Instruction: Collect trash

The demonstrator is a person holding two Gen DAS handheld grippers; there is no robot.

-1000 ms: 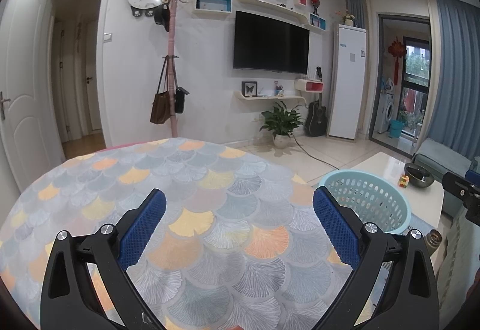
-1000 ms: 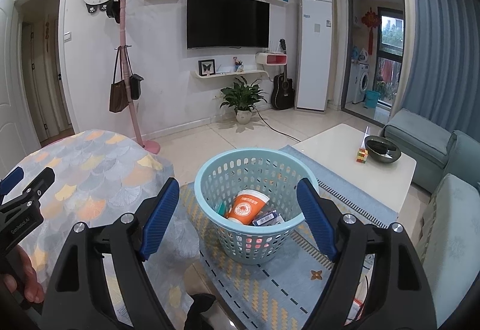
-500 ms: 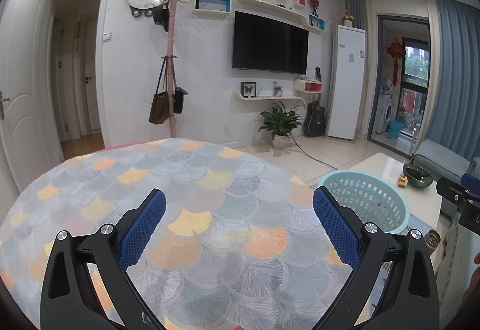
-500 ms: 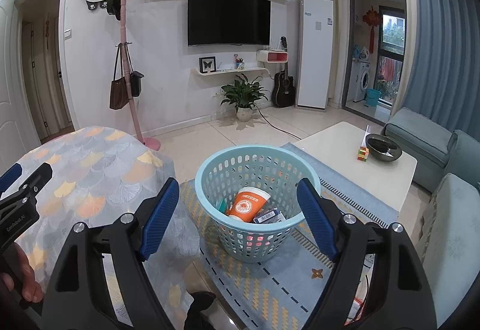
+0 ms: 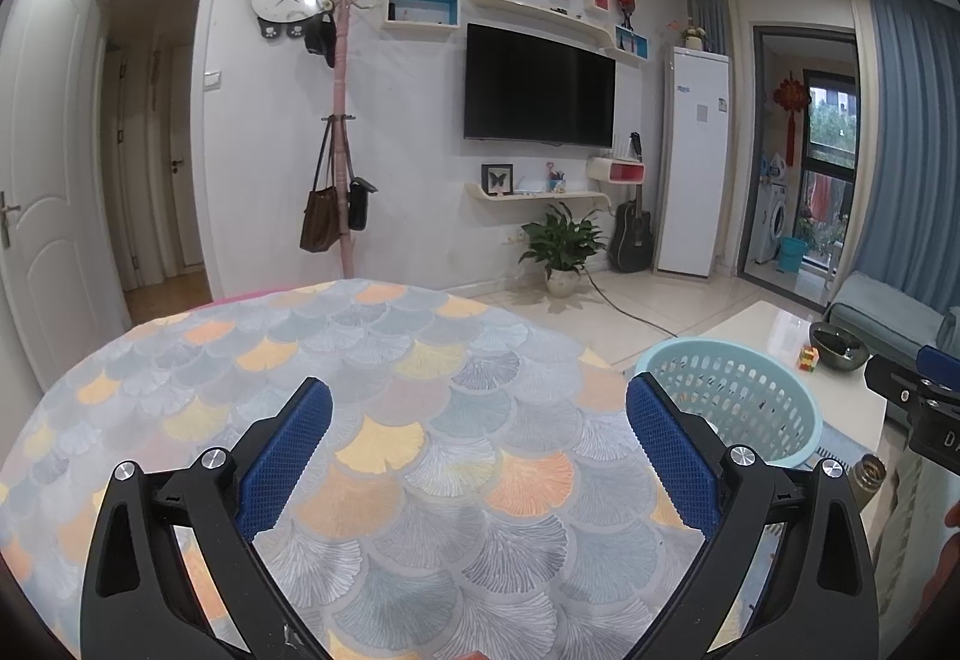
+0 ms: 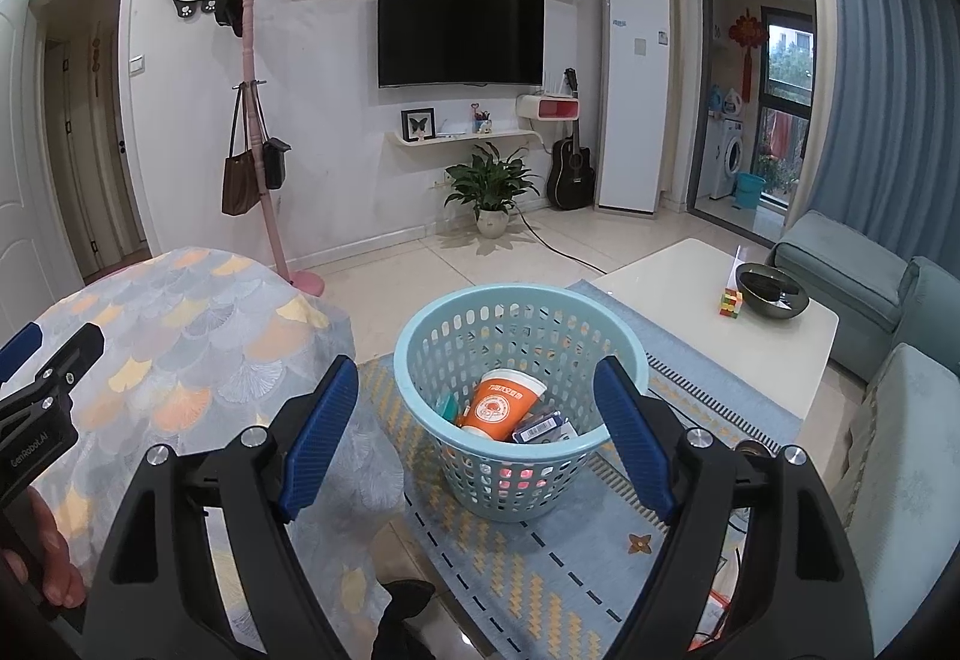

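Your left claw (image 5: 477, 441) hangs spread and empty over the counter (image 5: 420, 360) with its scale-patterned cloth, where no trash shows. Your right claw (image 6: 474, 414) is also spread and empty, above the blue basket (image 6: 624, 360) on the rug just beside the counter's right edge. The orange cup (image 6: 501, 408) and a few wrappers already lie inside. This looks like the search between pickups: next, sweep your view for leftover litter before reaching.
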